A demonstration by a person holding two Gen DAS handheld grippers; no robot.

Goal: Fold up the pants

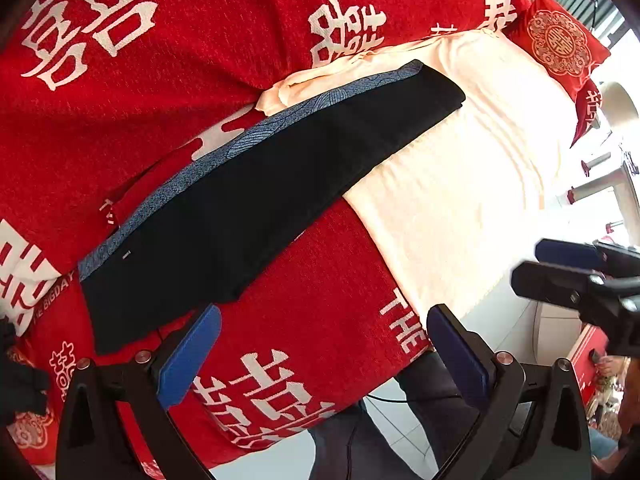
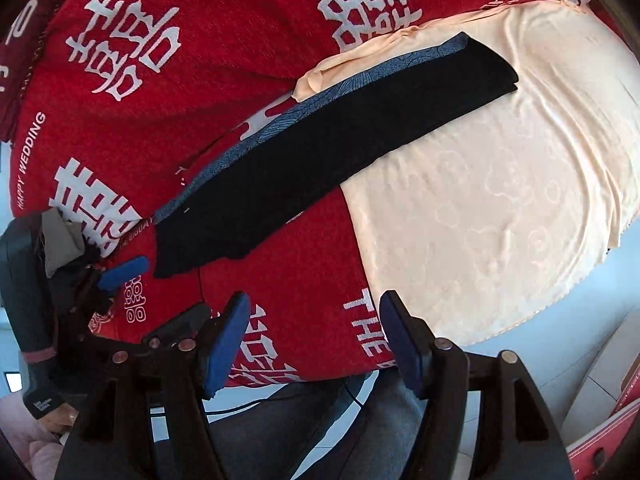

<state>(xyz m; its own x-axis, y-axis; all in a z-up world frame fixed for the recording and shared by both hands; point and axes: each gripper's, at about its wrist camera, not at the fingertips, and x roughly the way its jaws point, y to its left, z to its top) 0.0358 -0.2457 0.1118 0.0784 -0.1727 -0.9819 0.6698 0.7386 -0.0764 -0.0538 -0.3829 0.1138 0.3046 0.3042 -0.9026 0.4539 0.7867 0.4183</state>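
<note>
- Both claws hang over the bed's near edge, empty: left gripper (image 1: 322,346) spread wide, right gripper (image 2: 316,334) likewise parted, neither touching cloth.
- Red blanket (image 1: 160,92) with white characters covers most of the bed.
- Cream sheet (image 2: 500,200) lies on the blanket's right side.
- Pants (image 1: 248,204), black with a blue patterned band, lie long and flat across the blanket, their far end on the sheet.
- Red cushion (image 1: 560,44) sits beyond the sheet.

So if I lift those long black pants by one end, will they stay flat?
Probably not: the long black fabric pants lie limp, following the bed's contours, so they would likely droop. The near end looks layered and may separate. They seem light.
</note>
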